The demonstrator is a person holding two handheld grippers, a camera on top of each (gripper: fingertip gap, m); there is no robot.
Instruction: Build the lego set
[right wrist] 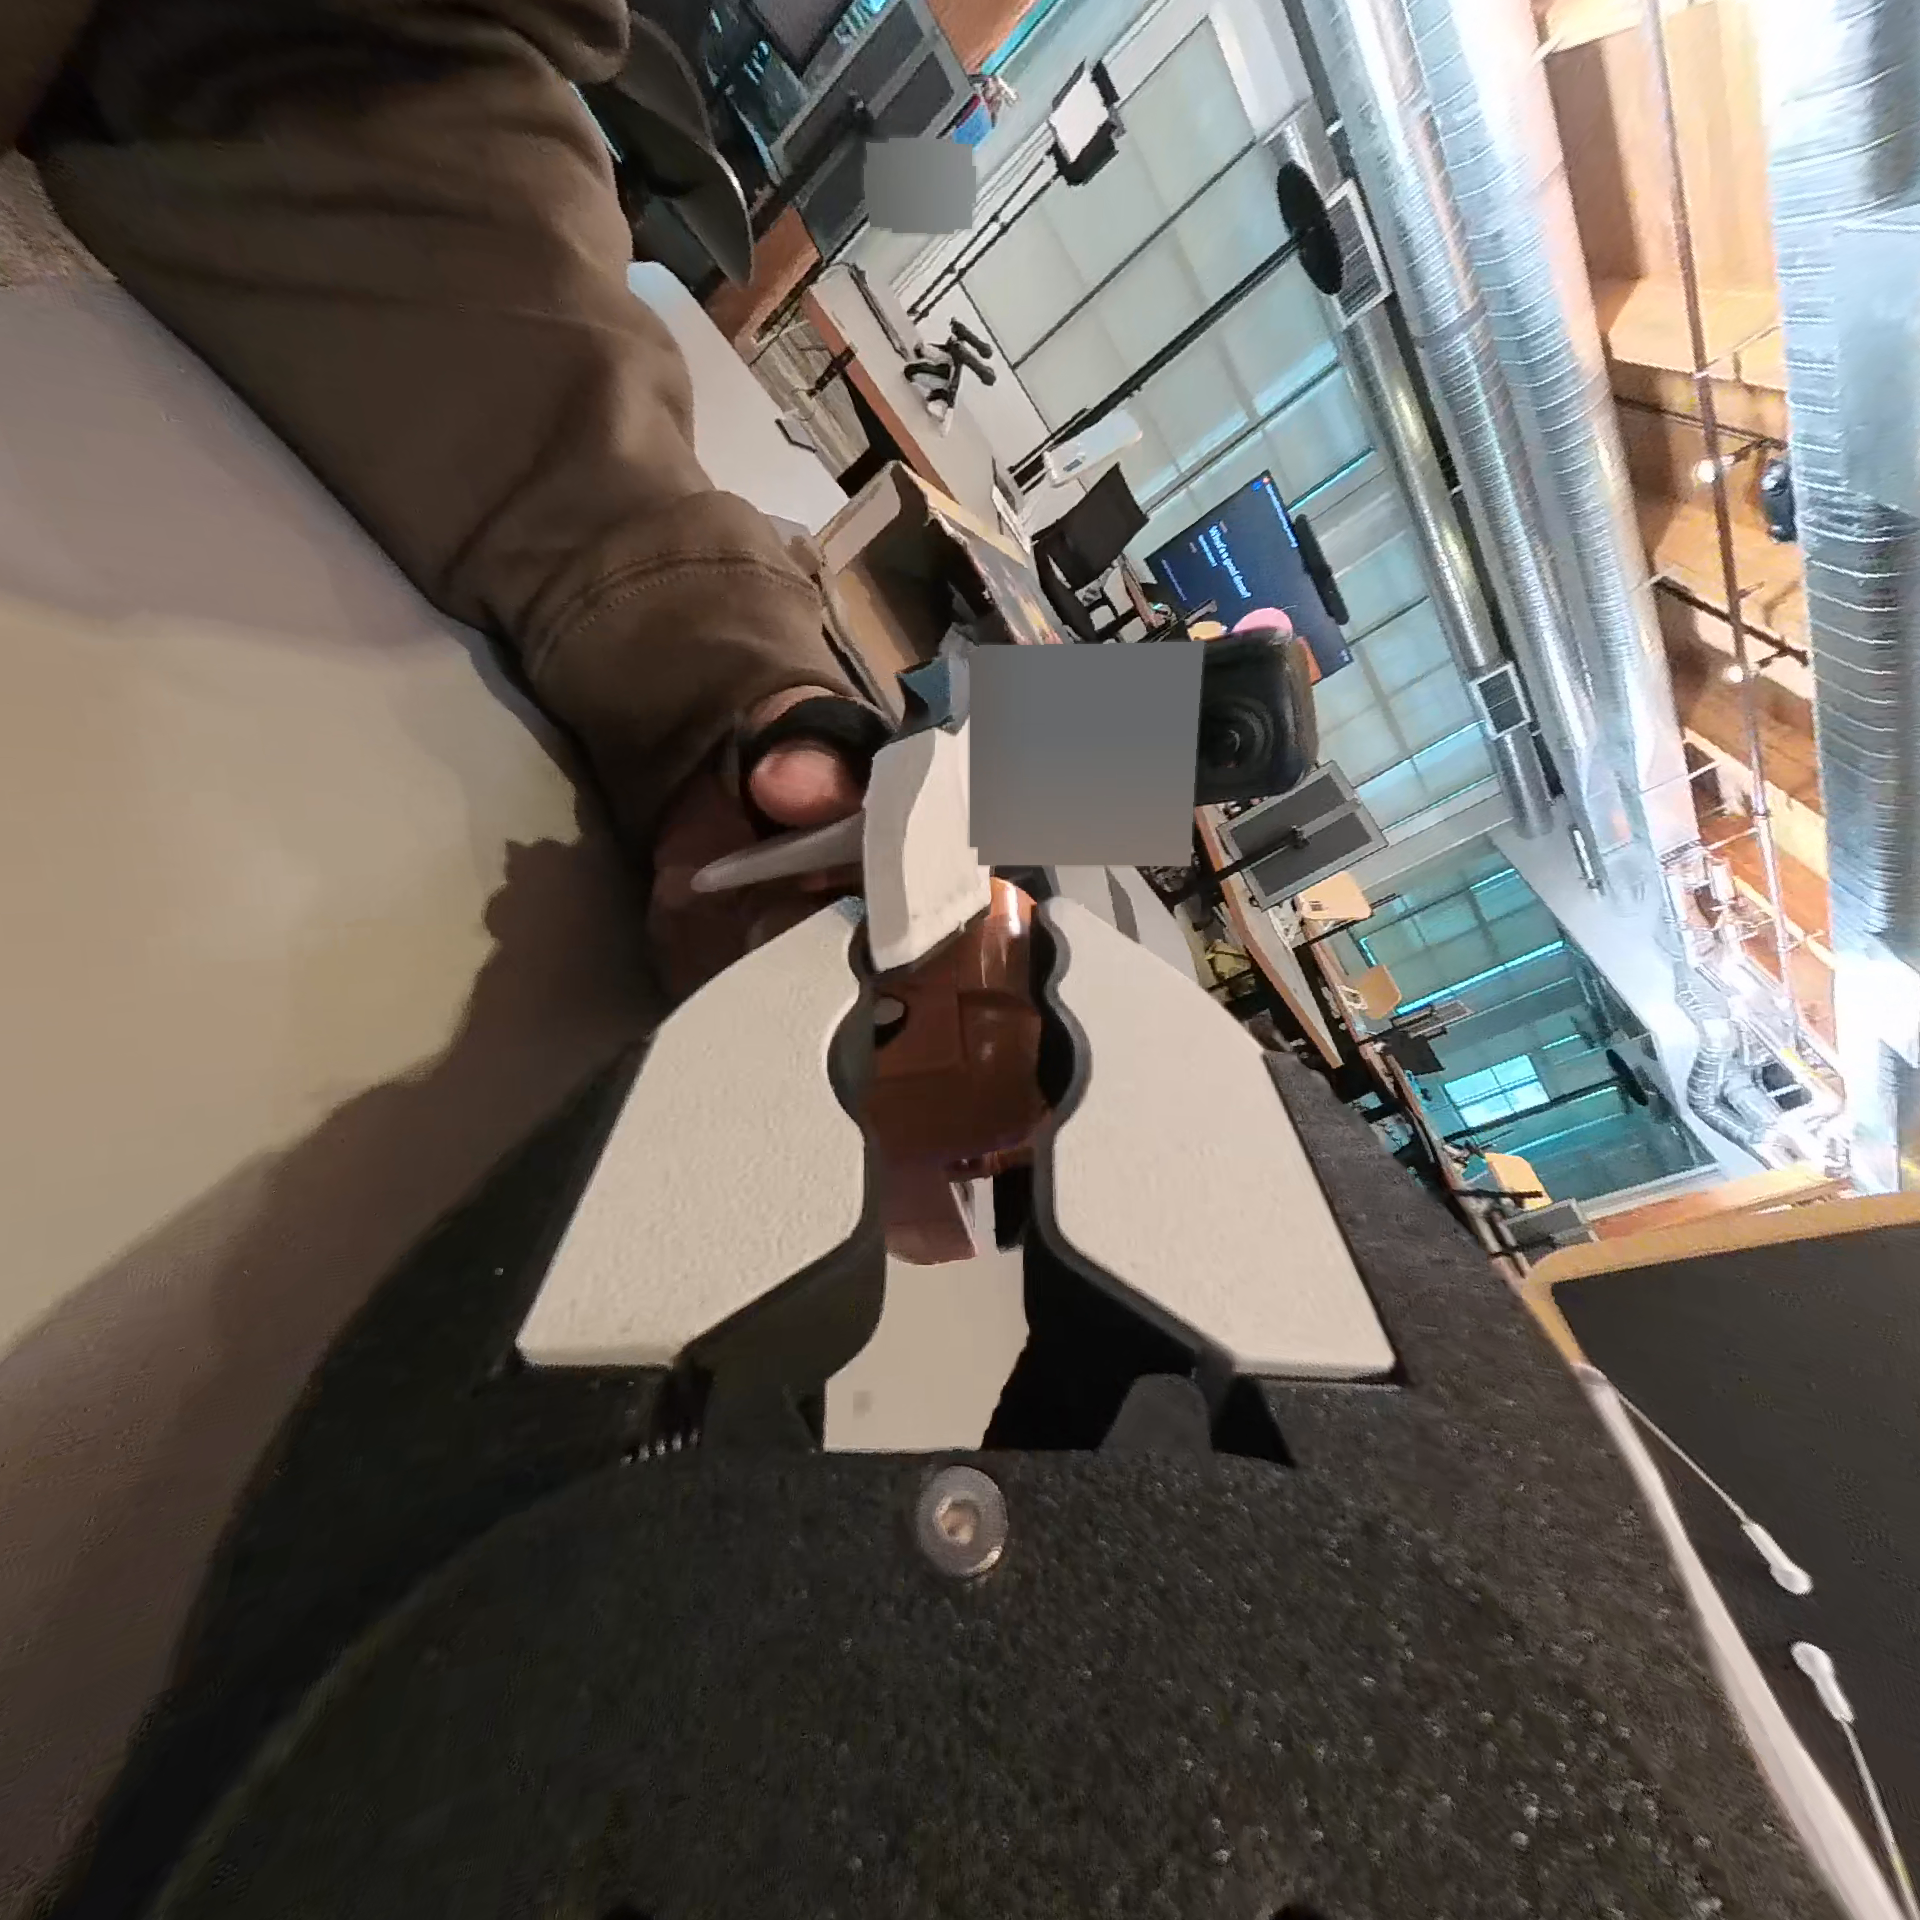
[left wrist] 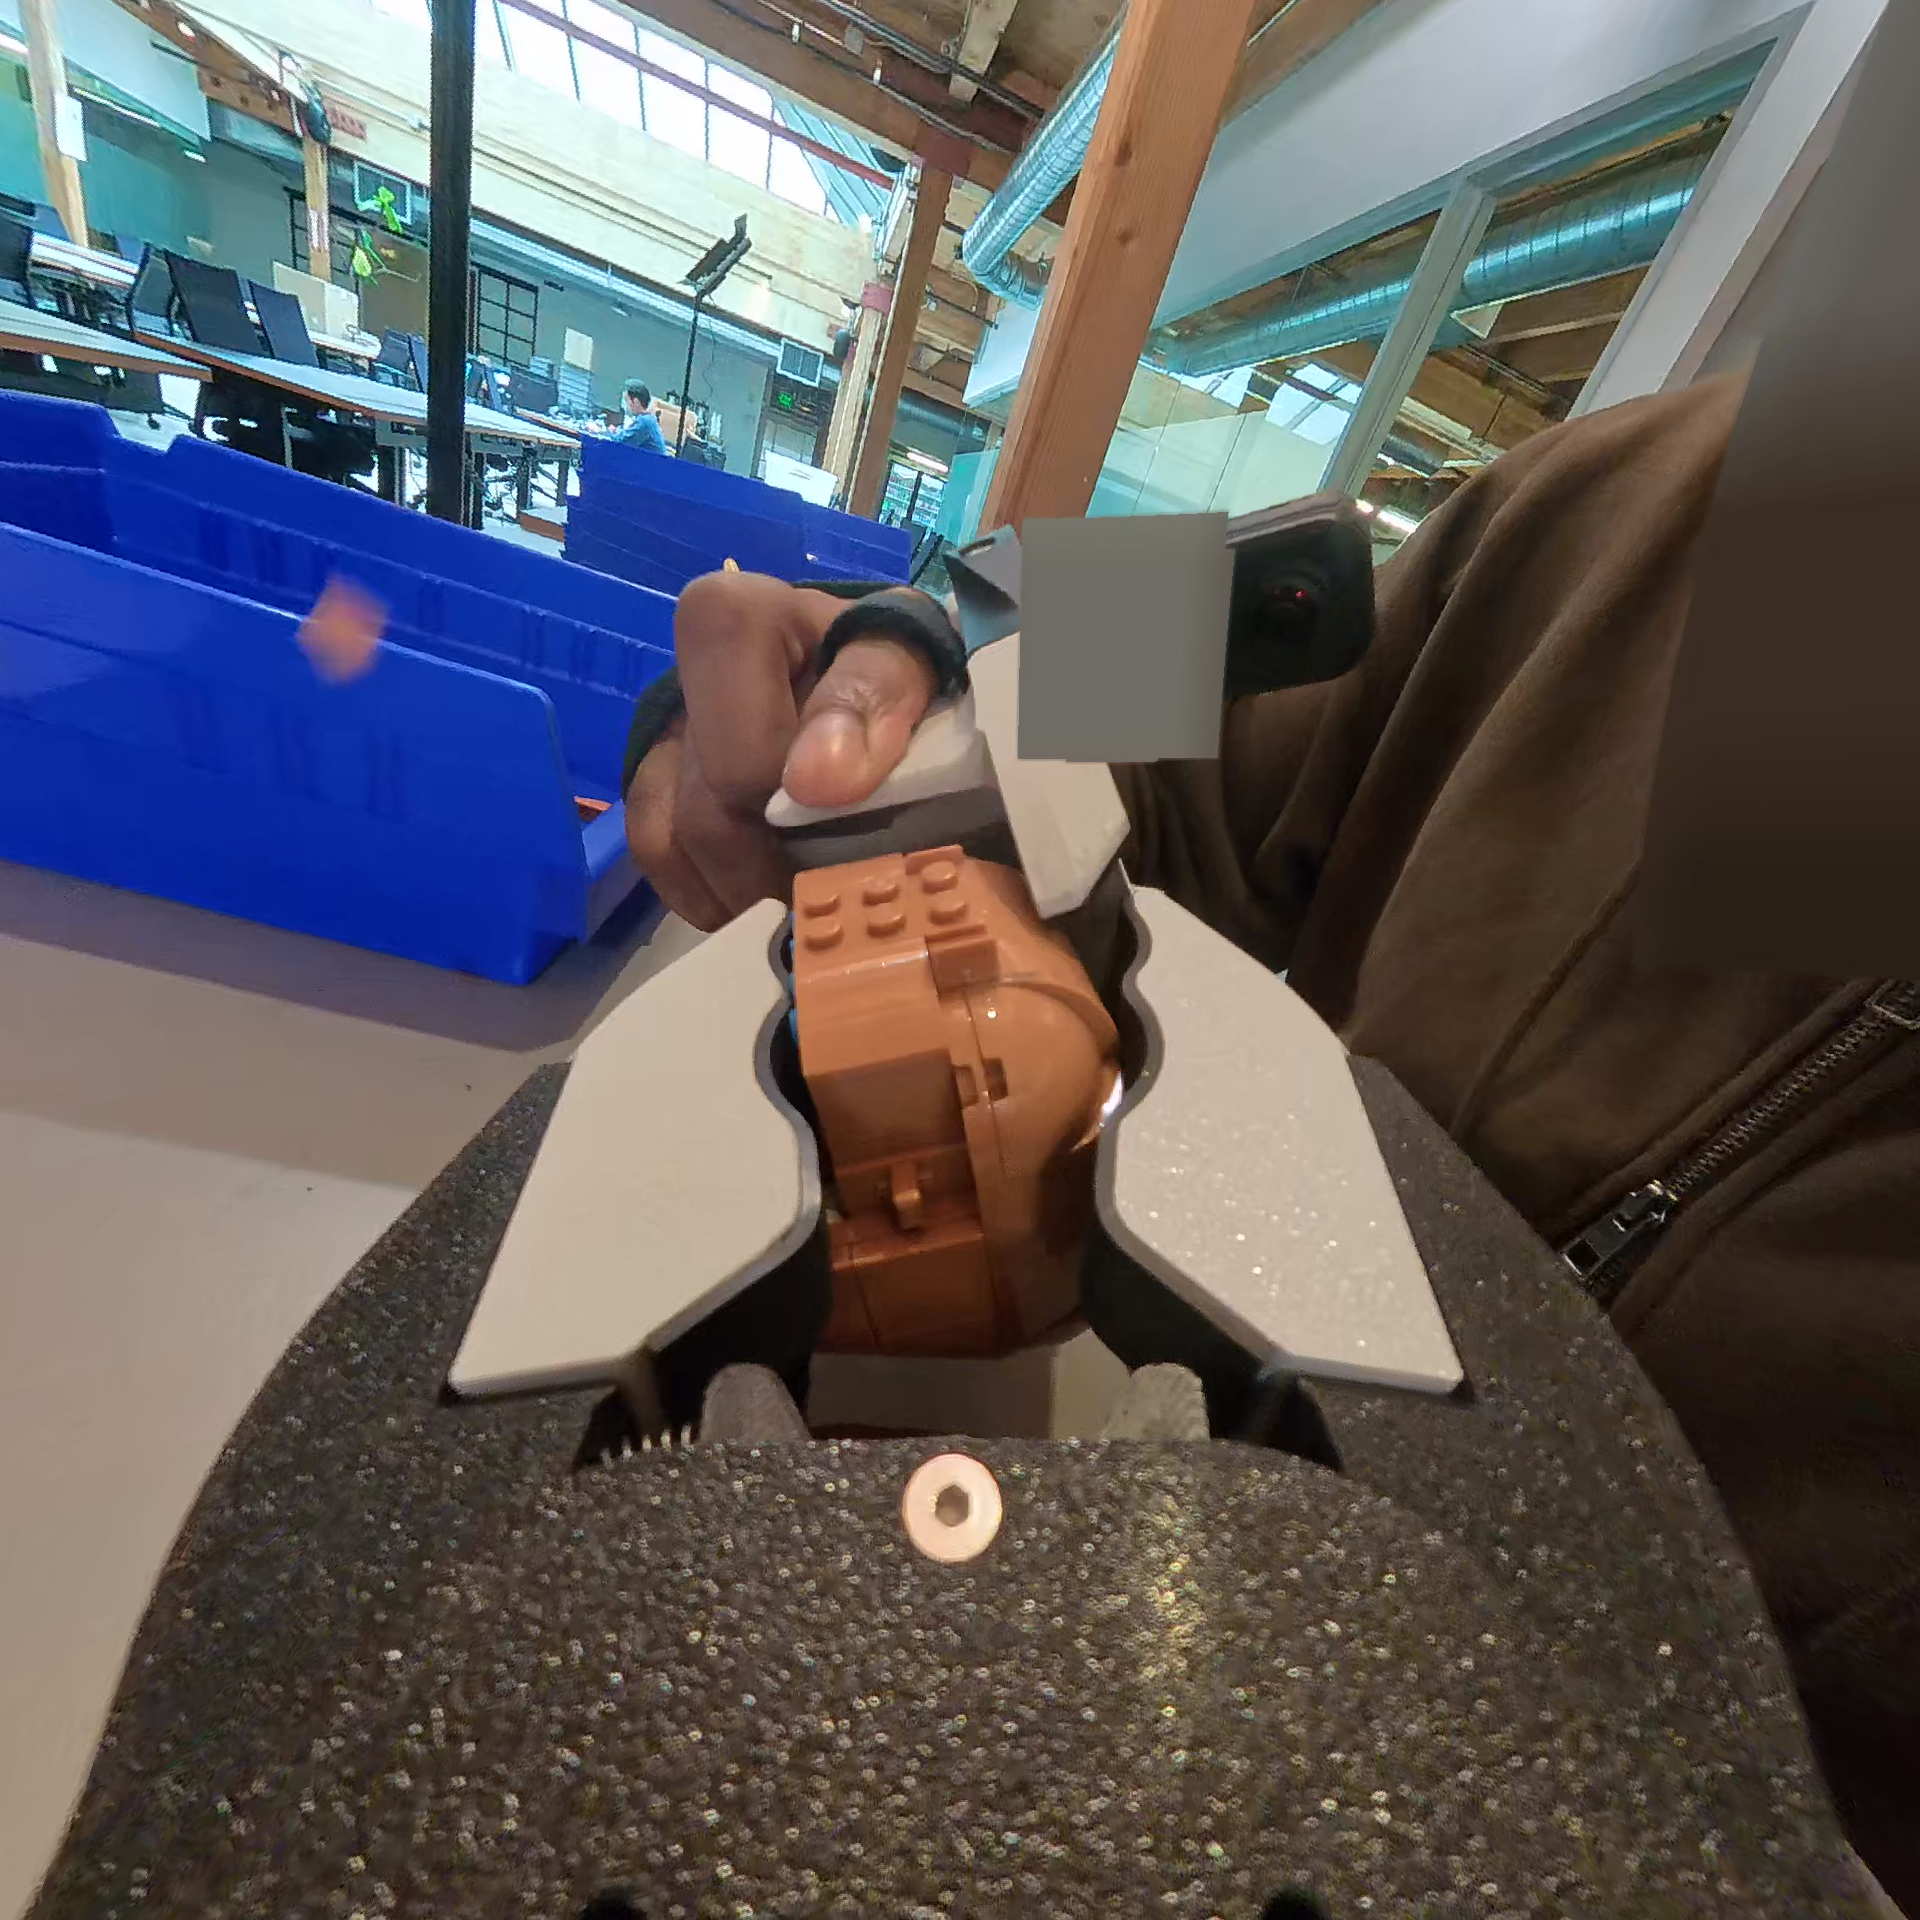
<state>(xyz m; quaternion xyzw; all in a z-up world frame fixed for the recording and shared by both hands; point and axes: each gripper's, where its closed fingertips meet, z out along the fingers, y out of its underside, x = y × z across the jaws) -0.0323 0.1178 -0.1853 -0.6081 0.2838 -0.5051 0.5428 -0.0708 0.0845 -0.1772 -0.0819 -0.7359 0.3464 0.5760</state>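
A brown Lego build (left wrist: 914,1091) with studs on top and a rounded side sits between the grey fingers of my left gripper (left wrist: 956,935), which is shut on it above the table. My right gripper (left wrist: 935,821) comes in from the far side, held by a gloved hand (left wrist: 748,748), and its fingers meet the build's upper end. In the right wrist view the same build (right wrist: 956,1070) is clamped in my right gripper (right wrist: 951,925). The left gripper's finger (right wrist: 914,883) overlaps its far end. Most of the build's lower part is hidden.
Blue plastic bins (left wrist: 260,727) stand on the white table (left wrist: 208,1143) to the left, with a blurred orange spot (left wrist: 338,623) in front of them. The person's brown jacket (left wrist: 1558,935) fills the right. A black mat with a wooden edge (right wrist: 1714,1403) and white cables (right wrist: 1777,1569) also show. Across from one pair of fingers to the other is roughly 4 cm.
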